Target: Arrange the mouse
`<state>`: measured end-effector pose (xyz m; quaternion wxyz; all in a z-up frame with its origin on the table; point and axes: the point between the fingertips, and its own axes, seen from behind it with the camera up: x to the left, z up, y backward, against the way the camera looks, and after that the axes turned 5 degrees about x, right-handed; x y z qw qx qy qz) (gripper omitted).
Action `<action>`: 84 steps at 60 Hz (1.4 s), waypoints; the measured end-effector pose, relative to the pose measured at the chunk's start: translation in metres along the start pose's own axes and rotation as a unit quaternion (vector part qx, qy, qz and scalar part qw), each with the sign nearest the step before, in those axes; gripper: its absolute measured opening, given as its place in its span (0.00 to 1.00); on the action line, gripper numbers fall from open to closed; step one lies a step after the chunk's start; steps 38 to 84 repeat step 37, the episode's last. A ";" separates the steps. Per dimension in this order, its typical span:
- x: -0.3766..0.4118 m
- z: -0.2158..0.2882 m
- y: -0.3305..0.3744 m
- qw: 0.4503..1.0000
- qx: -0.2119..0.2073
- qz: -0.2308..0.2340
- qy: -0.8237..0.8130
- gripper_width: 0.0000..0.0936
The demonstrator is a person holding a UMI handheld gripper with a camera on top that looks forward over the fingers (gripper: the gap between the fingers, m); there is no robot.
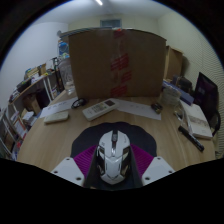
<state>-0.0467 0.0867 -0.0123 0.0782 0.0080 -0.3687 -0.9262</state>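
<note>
A white and black mouse [113, 153] sits between my two fingers, its nose pointing away from me. The magenta pads [84, 152] press against its left and right sides with no visible gap. My gripper [113, 163] is shut on the mouse, over the near part of the wooden table [60, 140]. The mouse's underside and whether it touches the table are hidden.
A large cardboard box [115, 60] stands at the back of the table. A white keyboard [100, 108] and a flat grey sheet [138, 109] lie ahead of the fingers. A book [197, 122] and a dark screen [208, 92] are at the right; shelves with clutter [25, 100] at the left.
</note>
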 end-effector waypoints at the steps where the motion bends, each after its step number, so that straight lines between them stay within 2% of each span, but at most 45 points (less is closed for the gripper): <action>1: 0.002 0.000 0.001 1.000 0.003 0.005 0.000 0.71; 2: 0.005 0.000 0.001 1.000 0.006 0.011 0.000 0.71; 6: 0.017 -0.003 0.008 0.999 0.025 0.041 -0.007 0.93; 9: 0.019 -0.007 0.018 0.998 0.041 0.048 -0.013 0.90; 15: 0.018 -0.003 0.061 0.998 0.039 0.054 -0.022 0.90; 30: 0.010 -0.003 0.202 0.995 0.000 0.076 -0.063 0.89; 37: -0.003 -0.014 0.247 0.993 -0.014 0.071 -0.095 0.89; 84: -0.003 -0.014 0.247 0.993 -0.014 0.071 -0.095 0.89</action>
